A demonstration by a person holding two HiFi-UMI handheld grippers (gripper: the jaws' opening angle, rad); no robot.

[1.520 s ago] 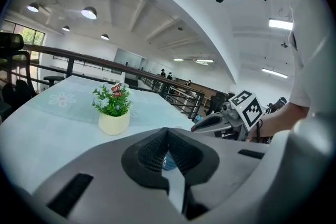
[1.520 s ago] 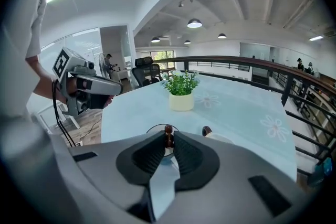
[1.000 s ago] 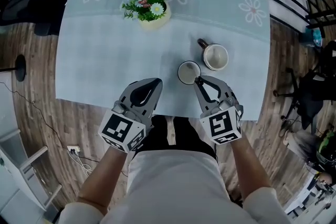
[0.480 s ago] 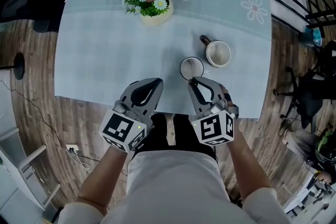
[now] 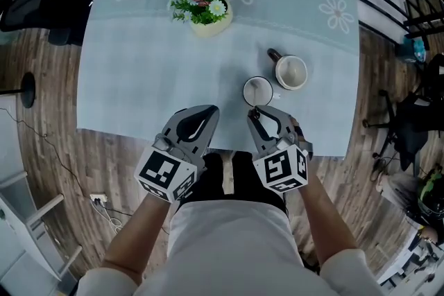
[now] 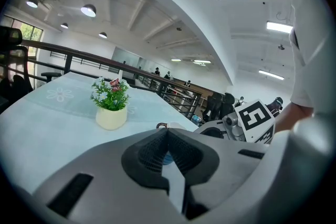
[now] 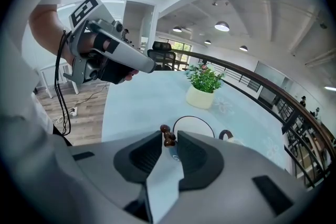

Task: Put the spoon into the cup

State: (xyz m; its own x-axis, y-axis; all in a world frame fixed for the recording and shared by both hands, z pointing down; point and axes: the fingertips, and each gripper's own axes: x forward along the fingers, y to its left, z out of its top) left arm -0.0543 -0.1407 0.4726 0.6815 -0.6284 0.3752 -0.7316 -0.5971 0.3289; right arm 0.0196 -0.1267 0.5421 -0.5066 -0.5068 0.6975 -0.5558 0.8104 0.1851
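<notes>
While the right gripper [image 5: 261, 112] hangs at the near rim of the cup [image 5: 257, 90], its jaws are opening. The dark beaded end of the spoon [image 7: 167, 135] stands between their tips, close against one tip with a sliver of gap on the other side. Everything below those beads is hidden behind the jaws, so I cannot tell whether the spoon's bowl sits inside the cup. The left gripper [image 5: 210, 109] hovers to the left over the near edge of the table [image 5: 139, 80], its jaws closed tip to tip on nothing.

The spoon looks slim, light and probably stiff. Its weight should be no trouble, but a thin handle pivots easily in a two-point pinch. The knobbly beads give the pads something to key against, so that end seems the sensible place to hold, square across the handle. The cup is small, white and likely ceramic, so it could tip or skate on the cloth if the spoon levers on its rim. A second mug [image 5: 290, 73] stands just right of it, a little farther.
</notes>
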